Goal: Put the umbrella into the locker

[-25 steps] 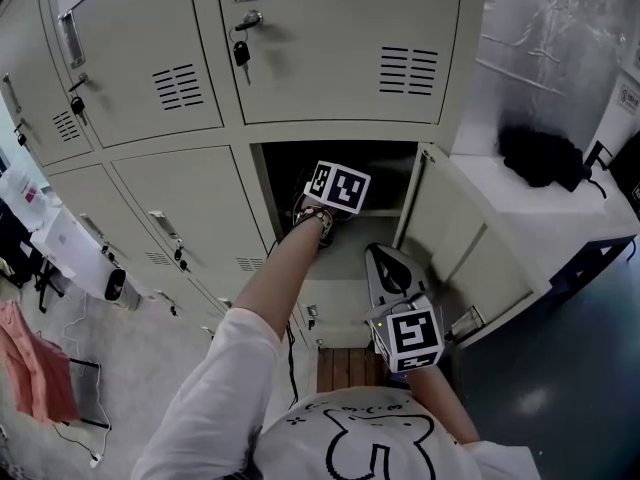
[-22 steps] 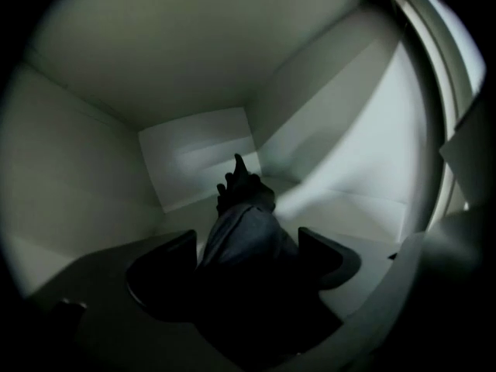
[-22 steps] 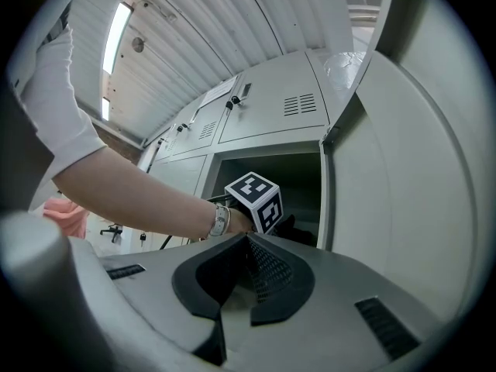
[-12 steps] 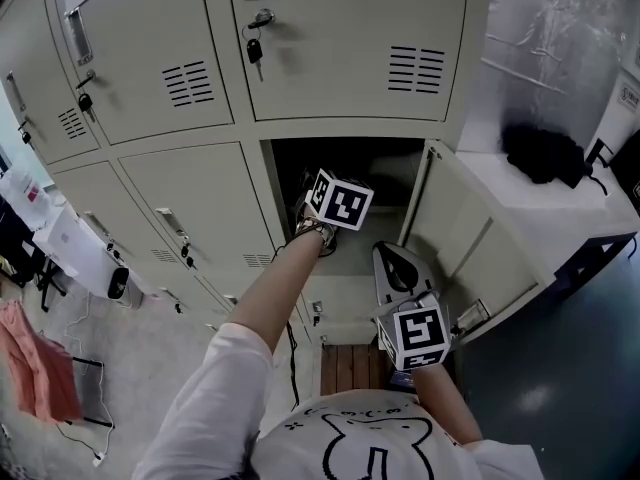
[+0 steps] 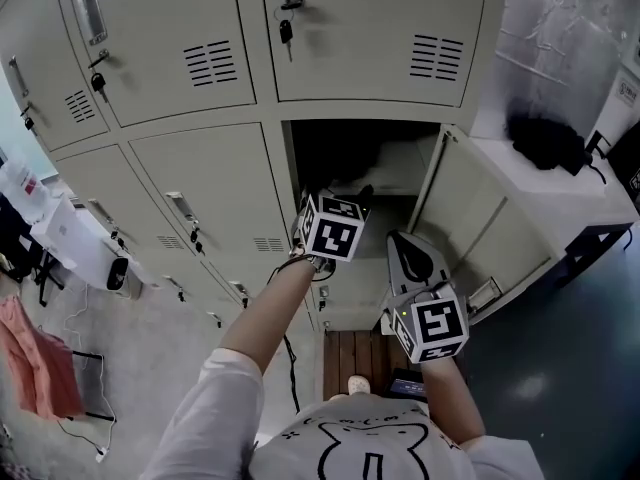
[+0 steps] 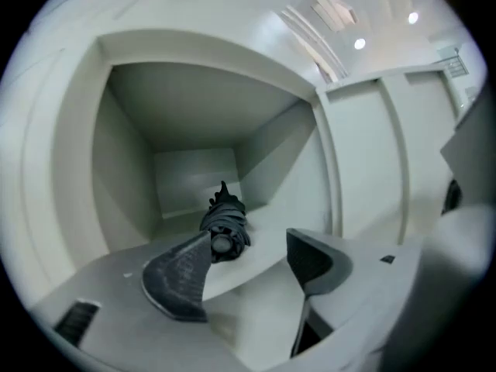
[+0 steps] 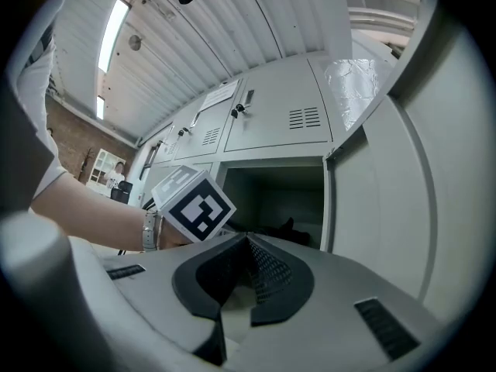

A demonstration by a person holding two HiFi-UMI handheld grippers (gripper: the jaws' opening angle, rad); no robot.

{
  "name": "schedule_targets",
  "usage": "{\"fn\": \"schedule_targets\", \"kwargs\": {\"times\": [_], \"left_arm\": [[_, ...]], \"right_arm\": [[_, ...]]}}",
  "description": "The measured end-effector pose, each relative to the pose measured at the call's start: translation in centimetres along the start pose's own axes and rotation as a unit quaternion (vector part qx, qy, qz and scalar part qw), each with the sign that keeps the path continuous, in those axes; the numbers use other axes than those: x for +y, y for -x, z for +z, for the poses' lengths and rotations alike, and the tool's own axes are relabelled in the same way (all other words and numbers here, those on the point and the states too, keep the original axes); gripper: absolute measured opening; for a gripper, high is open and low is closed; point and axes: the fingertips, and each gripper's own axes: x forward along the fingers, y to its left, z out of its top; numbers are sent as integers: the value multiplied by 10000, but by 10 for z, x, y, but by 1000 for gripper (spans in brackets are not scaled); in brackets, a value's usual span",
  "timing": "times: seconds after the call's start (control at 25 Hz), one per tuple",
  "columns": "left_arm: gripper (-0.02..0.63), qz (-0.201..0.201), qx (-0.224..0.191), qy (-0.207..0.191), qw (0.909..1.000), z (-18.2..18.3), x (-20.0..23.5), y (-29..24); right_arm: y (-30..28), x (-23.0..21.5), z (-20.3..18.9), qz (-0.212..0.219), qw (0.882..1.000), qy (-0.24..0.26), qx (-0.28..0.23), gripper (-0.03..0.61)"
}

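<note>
Right gripper [image 7: 246,242]: jaws closed together, empty, held in front of the locker [image 6: 124,169], below its opening. Left gripper [image 6: 248,245]: at the locker mouth, jaws moderately wide, having just been closing, with nothing between them. The folded black umbrella [image 6: 225,222] lies on the locker floor, beyond the left jaw tip and outside the grip, its round end facing the opening. The locker door [image 5: 470,228] stands open to the right. A key [image 5: 286,30] hangs from the compartment above. A black bag [image 5: 545,140] sits on a white surface right of the locker.
</note>
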Motion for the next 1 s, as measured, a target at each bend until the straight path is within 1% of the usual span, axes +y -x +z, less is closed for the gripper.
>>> {"fn": "schedule_targets", "kwargs": {"times": [0.08, 0.12, 0.16, 0.24, 0.28, 0.36, 0.48, 0.56, 0.68, 0.84, 1.0], "left_arm": [[337, -107, -152, 103, 9998, -3, -3, 13], [324, -142, -223, 135, 9996, -4, -5, 20], [304, -153, -292, 151, 9993, -5, -5, 27], [236, -155, -421, 187, 9988, -7, -5, 41], [219, -156, -485, 221, 9985, -8, -6, 47], [159, -147, -606, 292, 9976, -9, -9, 60], [110, -149, -730, 370, 9965, -11, -15, 79], [91, -153, -835, 383, 9957, -12, -18, 88], [26, -115, -1010, 365, 9942, -14, -25, 101], [15, 9, -1251, 273, 9918, -15, -34, 120], [15, -221, -1485, 197, 9885, -15, -55, 132]], "right_arm": [[3, 7, 0, -33, 10000, 73, 45, 20], [4, 11, 0, -30, 9999, 102, 68, 20], [5, 15, 1, -11, 9999, 119, 77, 20], [8, 23, 2, 32, 9999, 104, 56, 20], [10, 25, 2, 42, 9999, 81, 43, 20], [14, 30, 2, 58, 10000, 49, 51, 20], [17, 37, 3, 131, 9999, 43, 87, 20], [18, 40, 5, 163, 9998, 69, 79, 20], [24, 43, 5, 178, 9998, 79, 90, 20], [32, 45, 3, 252, 9996, 62, 138, 20], [39, 44, 2, 329, 9993, 22, 158, 20]]}}
